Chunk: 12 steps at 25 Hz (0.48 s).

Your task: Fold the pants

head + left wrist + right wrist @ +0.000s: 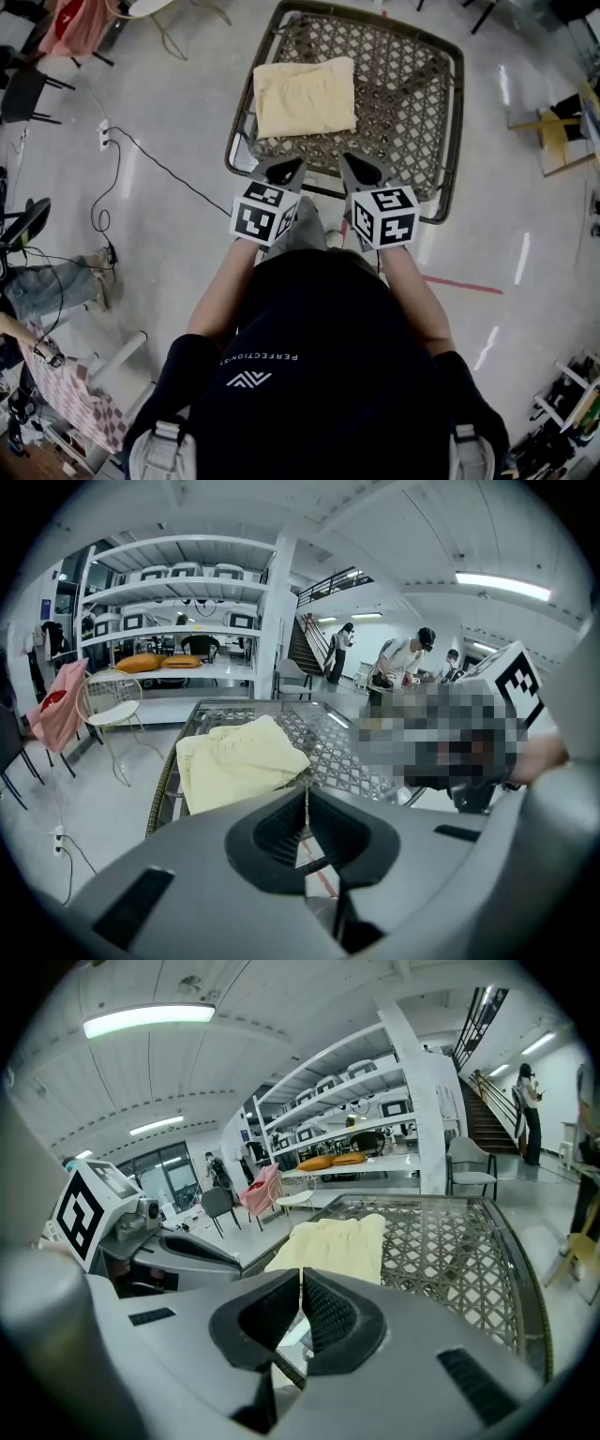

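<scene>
The pants (305,97), folded near the bench's (455,122) far-left corner, look soft and light; pinch their corners. The left claw (281,170) and right claw (362,170) are closed and empty.

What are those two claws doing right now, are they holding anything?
Left claw: closed, holding nothing.
Right claw: closed, holding nothing.

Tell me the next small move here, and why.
Probably draw both grippers back and stop: the pale yellow pants already lie folded in a neat rectangle on the woven table, and the left gripper and right gripper are shut, empty, clear of the cloth.
</scene>
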{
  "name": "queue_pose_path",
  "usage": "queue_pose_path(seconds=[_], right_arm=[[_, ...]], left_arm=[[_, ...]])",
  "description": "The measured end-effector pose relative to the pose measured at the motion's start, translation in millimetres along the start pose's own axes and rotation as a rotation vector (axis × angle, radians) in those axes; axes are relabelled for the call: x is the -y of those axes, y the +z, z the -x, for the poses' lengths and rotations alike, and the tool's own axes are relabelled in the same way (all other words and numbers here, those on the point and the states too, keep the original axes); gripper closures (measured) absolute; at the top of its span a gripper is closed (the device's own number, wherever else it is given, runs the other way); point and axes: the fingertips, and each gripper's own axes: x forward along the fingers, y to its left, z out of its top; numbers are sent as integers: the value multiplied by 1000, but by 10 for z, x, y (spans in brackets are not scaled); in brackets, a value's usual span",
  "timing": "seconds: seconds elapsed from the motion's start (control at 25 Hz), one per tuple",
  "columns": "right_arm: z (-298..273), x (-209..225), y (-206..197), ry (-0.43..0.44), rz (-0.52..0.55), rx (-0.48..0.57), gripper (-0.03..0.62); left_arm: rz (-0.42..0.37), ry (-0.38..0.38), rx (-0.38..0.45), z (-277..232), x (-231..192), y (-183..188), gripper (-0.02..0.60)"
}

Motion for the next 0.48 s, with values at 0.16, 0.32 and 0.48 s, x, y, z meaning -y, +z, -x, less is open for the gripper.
queue_pose_path(seconds=[0.16, 0.32, 0.48], right_arm=[[70, -13, -29, 5, -2, -4, 554], [246, 59, -138, 21, -41, -6, 554], [384, 117, -282, 20, -27, -11, 554]], left_arm=[[-1, 1, -6, 38, 66, -7, 565], [1, -5, -21, -6, 296, -63, 565], [-1, -12, -29, -57, 506, -177, 565]])
